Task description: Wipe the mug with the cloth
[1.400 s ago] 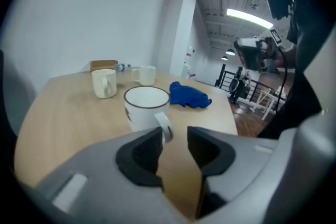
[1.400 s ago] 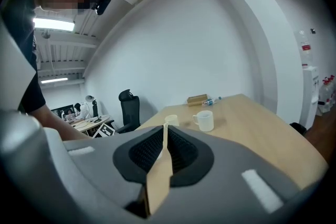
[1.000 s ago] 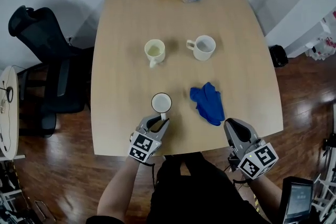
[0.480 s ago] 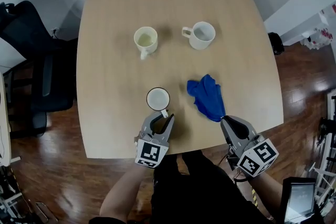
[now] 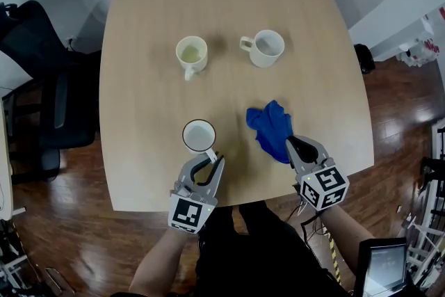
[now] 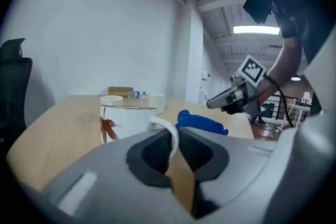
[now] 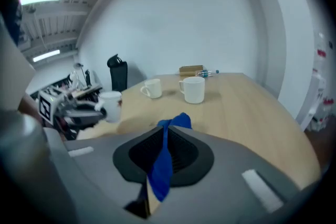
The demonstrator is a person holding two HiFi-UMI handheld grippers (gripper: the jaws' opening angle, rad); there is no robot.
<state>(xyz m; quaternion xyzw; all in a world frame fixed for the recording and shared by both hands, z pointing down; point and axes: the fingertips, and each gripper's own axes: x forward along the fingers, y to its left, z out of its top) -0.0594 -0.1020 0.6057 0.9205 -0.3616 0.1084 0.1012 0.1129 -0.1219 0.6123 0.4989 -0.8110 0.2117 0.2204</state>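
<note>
Mug [image 5: 199, 135] and cloth [image 5: 271, 130] both in grip

On a pale wooden table [image 5: 146, 87], the left gripper [image 5: 214, 160] pinches the mug's handle near the front edge; the right gripper [image 5: 291, 143] clamps the blue cloth beside it. Dark wood floor [image 5: 393, 115] and a black office chair [image 5: 49, 104] flank the table.

Mug [image 6: 128, 120] handle seemingly partly hidden.
</note>
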